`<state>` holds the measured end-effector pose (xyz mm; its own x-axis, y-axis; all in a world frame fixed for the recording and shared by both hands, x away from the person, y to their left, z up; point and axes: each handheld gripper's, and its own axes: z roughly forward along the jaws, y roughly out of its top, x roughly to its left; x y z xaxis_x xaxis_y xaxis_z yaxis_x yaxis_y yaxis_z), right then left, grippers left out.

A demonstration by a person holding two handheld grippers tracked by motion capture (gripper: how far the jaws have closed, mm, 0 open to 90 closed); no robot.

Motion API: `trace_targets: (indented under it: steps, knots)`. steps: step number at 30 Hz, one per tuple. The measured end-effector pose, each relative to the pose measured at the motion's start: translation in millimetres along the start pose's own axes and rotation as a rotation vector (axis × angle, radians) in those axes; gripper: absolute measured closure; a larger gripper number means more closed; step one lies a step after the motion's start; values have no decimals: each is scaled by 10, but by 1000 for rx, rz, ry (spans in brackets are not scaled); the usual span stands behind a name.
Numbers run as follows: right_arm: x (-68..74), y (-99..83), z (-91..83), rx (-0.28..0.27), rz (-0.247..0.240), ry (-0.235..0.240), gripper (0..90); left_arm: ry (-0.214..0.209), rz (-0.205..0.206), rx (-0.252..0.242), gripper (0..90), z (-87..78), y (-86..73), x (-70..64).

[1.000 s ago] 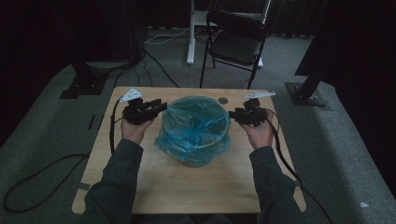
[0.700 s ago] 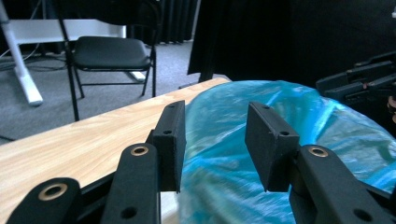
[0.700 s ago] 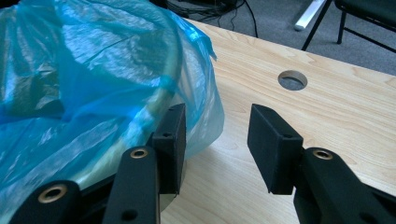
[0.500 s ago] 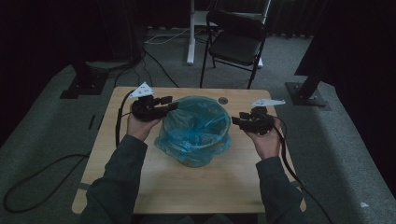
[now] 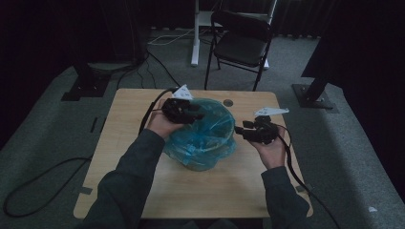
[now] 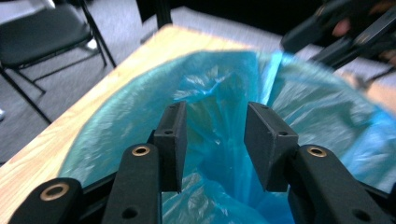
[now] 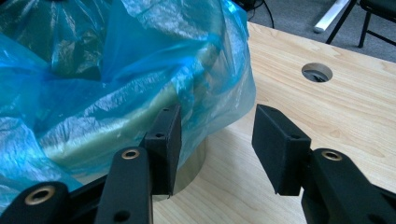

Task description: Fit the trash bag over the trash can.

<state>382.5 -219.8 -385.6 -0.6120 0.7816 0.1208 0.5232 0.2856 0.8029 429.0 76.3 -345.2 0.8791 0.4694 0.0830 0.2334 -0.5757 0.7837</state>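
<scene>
High view: you are fitting the thin, crinkly blue plastic liner bag (image 5: 205, 136) over the round metal bin (image 7: 189, 170) at the centre of the pale wooden worktop (image 5: 124, 114). Your left gripper (image 5: 198, 116) is hovering over the rim, fingers (image 6: 170, 144) apart; your right gripper (image 5: 237, 130) is waiting beside the bin, fingers (image 7: 280, 149) apart. Next, you are likely pinching the slack film.

Wooden table (image 5: 143, 157); blue-bagged bin (image 5: 203, 138) standing centre.
</scene>
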Motion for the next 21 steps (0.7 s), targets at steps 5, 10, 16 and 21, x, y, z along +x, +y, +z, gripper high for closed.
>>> trace_targets:
  steps: [5, 10, 16, 21]
  knots:
    - [-8, -43, 15, 3, 6, 5, 517, 3, 70, 98, 590, 167, 139, -90]
    - [3, -58, 25, 7, -1, 9, 517, 22, 128, 188, 590, 336, 225, -158]
    - [1, -62, 12, 7, -2, 10, 517, 22, 173, 307, 590, 570, 202, -213]
    - [3, -67, 11, 7, 1, 9, 517, 12, 211, 409, 591, 697, 201, -253]
